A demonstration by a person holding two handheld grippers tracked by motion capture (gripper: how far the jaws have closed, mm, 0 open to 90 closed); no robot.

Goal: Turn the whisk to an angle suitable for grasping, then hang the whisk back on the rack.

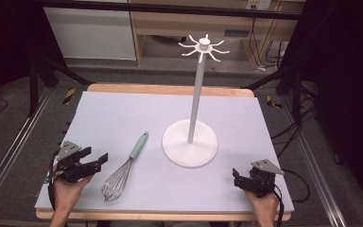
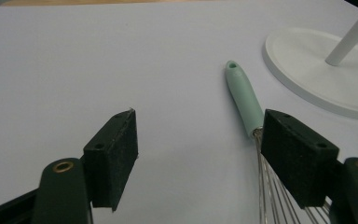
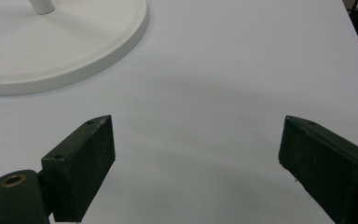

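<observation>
Both grippers idle at the near edge: left gripper [image 1: 105,157] and right gripper [image 1: 235,176], jaws wide, empty. Whisk [image 1: 123,169] lies flat just right of the left gripper. Judged light; wires springy, slippery. Grip the stiff mint handle [image 2: 244,96].

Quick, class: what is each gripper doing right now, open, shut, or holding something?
Left gripper: open, holding nothing; the whisk lies beside it.
Right gripper: open, holding nothing.

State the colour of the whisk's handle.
Pale mint green handle, clearest in the left gripper view.
</observation>
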